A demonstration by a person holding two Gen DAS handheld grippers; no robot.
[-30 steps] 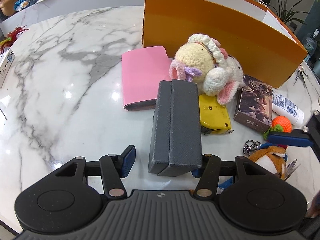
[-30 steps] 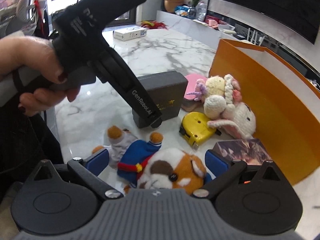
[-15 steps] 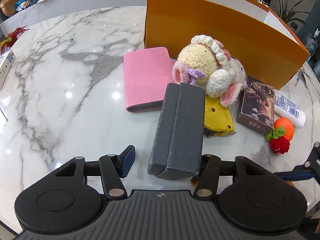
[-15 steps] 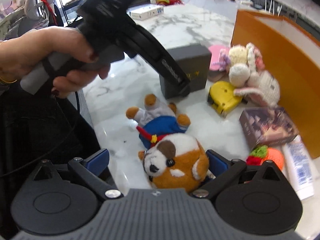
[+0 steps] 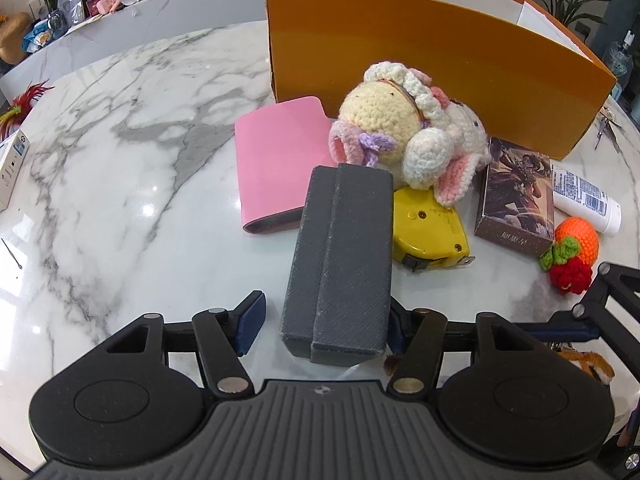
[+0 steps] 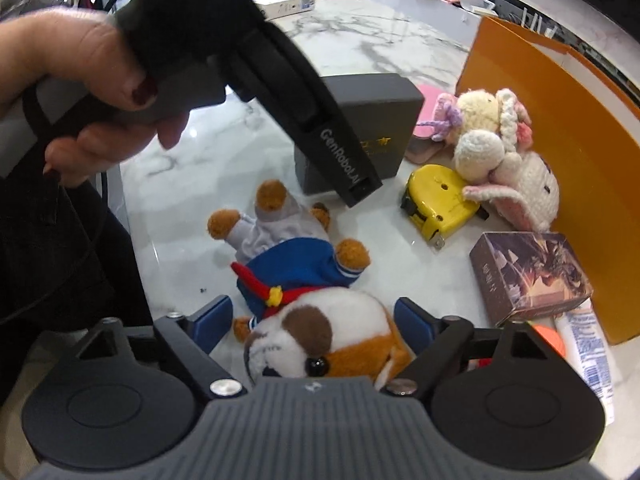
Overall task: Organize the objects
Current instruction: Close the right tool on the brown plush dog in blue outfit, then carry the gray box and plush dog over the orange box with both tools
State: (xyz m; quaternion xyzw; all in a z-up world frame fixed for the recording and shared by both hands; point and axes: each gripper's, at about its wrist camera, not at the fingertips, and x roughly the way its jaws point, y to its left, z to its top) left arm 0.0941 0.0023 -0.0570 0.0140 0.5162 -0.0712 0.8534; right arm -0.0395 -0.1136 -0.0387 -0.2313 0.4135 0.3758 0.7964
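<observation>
A dark grey box (image 5: 340, 260) stands on the marble table (image 5: 120, 184), between the fingers of my left gripper (image 5: 324, 324), which is open around its near end. The box also shows in the right wrist view (image 6: 376, 120), behind the left gripper's body. A plush hamster in blue clothes (image 6: 312, 300) lies on its back between the fingers of my right gripper (image 6: 314, 318), which is open around its head. An orange open-topped box (image 5: 432, 60) stands at the back.
Around the grey box lie a pink wallet (image 5: 276, 168), a crocheted sheep doll (image 5: 408, 136), a yellow tape measure (image 5: 430, 228), a picture card box (image 5: 516, 196), a white tube (image 5: 584, 200) and a crocheted orange fruit (image 5: 576, 248). A white carton (image 5: 12, 164) sits at the left edge.
The right gripper has pulled back and risen, then settled with its fingers around the hamster's head. The left gripper has shifted slightly around the grey box and stays open.
</observation>
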